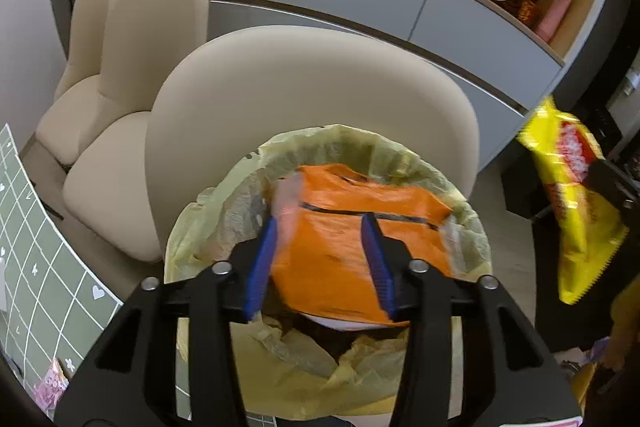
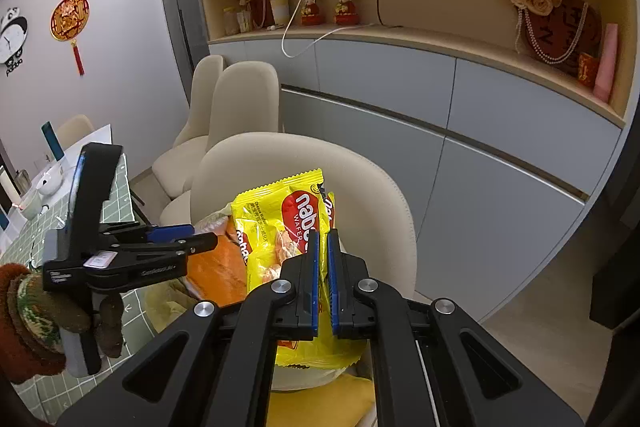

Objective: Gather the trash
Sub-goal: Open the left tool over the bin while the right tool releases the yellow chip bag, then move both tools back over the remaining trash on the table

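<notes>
left gripper (image 1: 322, 263) fingers parted over the lined bin (image 1: 472, 227), orange wrapper (image 1: 352, 227) loose between them and atop its mouth; right gripper (image 2: 323, 281) clenched on yellow wafer packet (image 2: 280, 219) beside the bin—best carried squarely over the opening before letting go.

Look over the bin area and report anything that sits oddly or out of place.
The orange wrapper lies tilted across the mouth of the lined trash bin, resting on the liner's rim, not down inside, between the left gripper's open jaws. The right gripper is shut on a yellow wafer packet. Nothing looks spilled.
</notes>
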`<state>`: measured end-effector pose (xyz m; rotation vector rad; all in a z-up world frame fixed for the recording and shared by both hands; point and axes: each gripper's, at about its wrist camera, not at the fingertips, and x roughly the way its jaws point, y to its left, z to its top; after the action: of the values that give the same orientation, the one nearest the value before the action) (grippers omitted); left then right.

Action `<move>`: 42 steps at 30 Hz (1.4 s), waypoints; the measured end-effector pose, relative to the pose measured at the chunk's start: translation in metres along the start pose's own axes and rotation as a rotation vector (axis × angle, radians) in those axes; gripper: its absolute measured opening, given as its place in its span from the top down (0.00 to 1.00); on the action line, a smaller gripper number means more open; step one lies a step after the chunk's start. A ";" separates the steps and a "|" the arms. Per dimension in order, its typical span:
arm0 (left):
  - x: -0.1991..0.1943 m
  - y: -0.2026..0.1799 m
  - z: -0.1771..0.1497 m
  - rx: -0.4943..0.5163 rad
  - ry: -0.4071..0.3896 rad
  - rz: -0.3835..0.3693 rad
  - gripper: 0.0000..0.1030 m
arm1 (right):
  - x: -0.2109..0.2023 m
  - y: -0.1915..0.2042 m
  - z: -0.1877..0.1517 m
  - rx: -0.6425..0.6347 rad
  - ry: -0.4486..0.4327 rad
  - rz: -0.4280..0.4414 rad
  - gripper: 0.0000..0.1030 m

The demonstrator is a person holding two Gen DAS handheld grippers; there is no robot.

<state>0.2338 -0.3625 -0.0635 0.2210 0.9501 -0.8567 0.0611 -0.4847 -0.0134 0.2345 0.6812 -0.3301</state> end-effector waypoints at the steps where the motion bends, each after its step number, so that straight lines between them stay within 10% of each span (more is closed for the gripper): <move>1: -0.003 0.001 0.001 -0.002 -0.002 -0.013 0.57 | 0.003 0.001 0.000 -0.001 0.004 0.004 0.94; 10: -0.073 0.063 -0.013 -0.180 -0.108 -0.024 0.55 | 0.056 0.034 0.002 -0.044 0.061 0.093 0.94; 21: -0.134 0.106 -0.100 -0.229 -0.072 0.091 0.55 | 0.163 0.048 -0.040 -0.112 0.404 0.046 0.94; 25: -0.143 0.124 -0.124 -0.301 -0.062 0.108 0.55 | 0.153 0.045 -0.038 -0.075 0.378 0.091 0.93; 29: -0.153 0.133 -0.142 -0.357 -0.075 0.111 0.54 | 0.130 0.048 -0.036 -0.079 0.328 0.111 0.64; 42: -0.214 0.150 -0.209 -0.426 -0.101 0.229 0.54 | 0.010 0.105 -0.015 -0.074 0.037 0.310 0.55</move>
<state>0.1502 -0.0389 -0.0466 -0.0793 0.9680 -0.4368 0.0985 -0.3853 -0.0204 0.2722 0.6805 -0.0040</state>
